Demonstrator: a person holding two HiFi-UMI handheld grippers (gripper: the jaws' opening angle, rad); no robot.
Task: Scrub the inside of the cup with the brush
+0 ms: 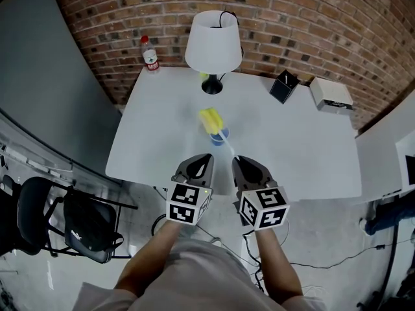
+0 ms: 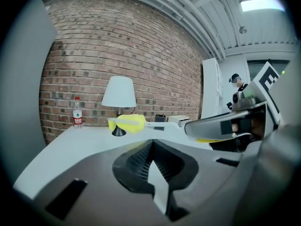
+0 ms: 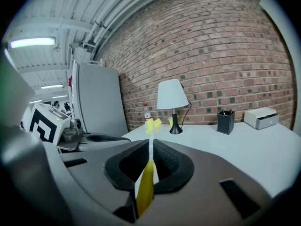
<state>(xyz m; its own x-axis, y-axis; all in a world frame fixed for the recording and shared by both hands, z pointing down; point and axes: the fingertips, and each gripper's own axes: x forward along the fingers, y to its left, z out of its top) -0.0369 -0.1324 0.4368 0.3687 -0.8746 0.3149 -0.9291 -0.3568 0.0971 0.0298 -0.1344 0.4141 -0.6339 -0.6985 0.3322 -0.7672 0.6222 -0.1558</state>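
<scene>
Clearly leaves white table (image 1: pixel 305 154) mostly bare, lamp (image 1: pixel 212 41) parked at far edge, for working room. Clamps brush (image 1: pixel 210 120) by handle tail in right gripper (image 1: pixel 238 159), yellow sponge head out front, prob. for reach into cup. Holds left gripper (image 1: pixel 208 156) shut & empty alongside, likely free to steady cup. Places small yellowish cup (image 2: pixel 111 123), if read right, beside lamp base, well apart from brush. Shows pinched yellow handle end only in right gripper view; cup clearest in left gripper view.
</scene>
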